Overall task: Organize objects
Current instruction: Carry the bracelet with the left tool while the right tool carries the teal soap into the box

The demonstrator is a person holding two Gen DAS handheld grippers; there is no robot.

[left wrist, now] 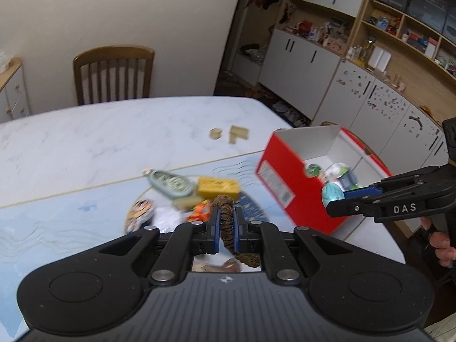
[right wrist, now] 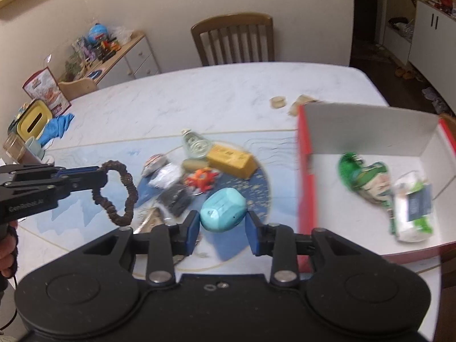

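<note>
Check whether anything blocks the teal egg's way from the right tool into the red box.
Only the red box's near wall lies between; the teal egg, clamped in the right tool, must clear it. The floor just past it looks bare.

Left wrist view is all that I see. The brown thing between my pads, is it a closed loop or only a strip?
Observer: A closed loop. The scrunchie hangs free from the left hand-held gripper, which pinches it at one spot.
Operator: Good. The box wall hides the floor from me. Is there room inside for the turquoise object?
Observer: Probably yes. The box holds only a green packet and a white pack; the floor near its red wall is bare.
</note>
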